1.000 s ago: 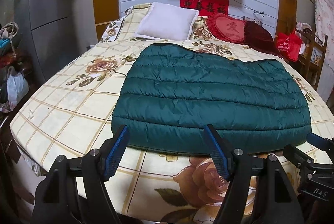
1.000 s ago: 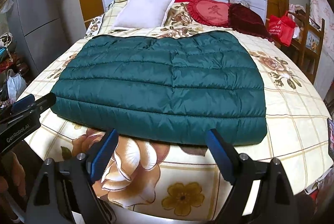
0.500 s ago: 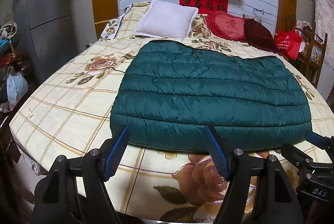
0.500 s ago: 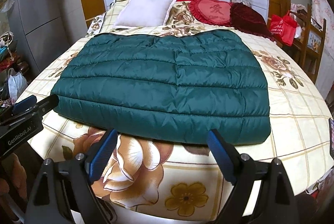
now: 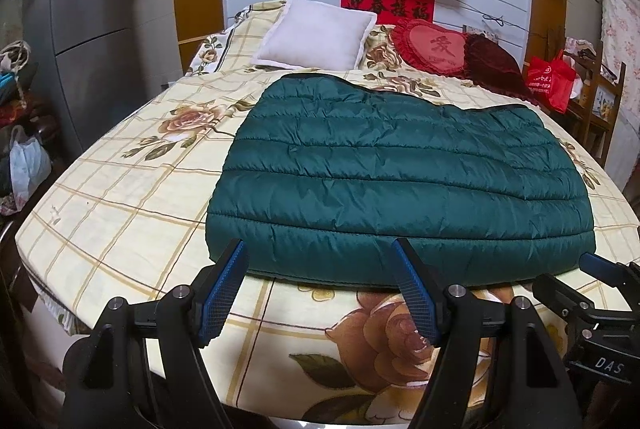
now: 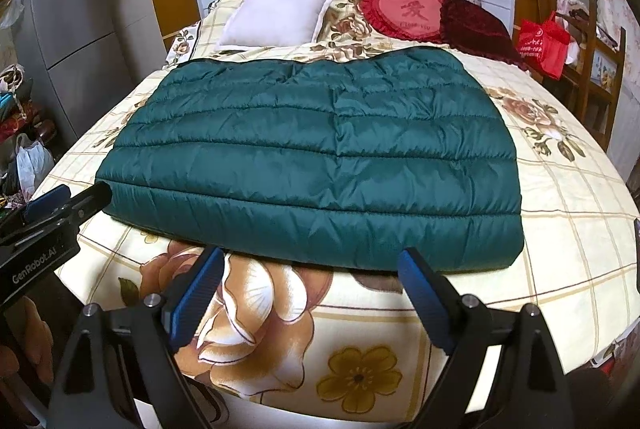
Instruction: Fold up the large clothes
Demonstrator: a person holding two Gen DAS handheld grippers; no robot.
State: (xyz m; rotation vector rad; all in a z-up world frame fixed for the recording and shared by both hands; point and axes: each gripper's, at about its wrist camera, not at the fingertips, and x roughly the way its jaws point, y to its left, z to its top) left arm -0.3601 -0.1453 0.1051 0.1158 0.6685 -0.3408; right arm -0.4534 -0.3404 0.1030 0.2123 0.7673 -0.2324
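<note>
Lying flat across bed (image 5: 120, 213): green quilted coat (image 5: 400, 181), puffy, light, soft, slick shell, likely to slip and spring back. Best pinched at near hem corners, through both layers. Left tool (image 5: 320, 269) gaping wide, empty, tips at near-left hem. Right tool (image 6: 310, 275) likewise spread, empty, just short of near edge.

One green quilted garment (image 5: 400, 185) is seen on one bed (image 5: 120, 197). Three cushions are counted: one white cushion (image 5: 316, 33), one red heart cushion (image 5: 430, 47), one maroon cushion (image 5: 494, 69). Two grippers are seen: left gripper (image 5: 320, 249), right gripper (image 6: 310, 257).
</note>
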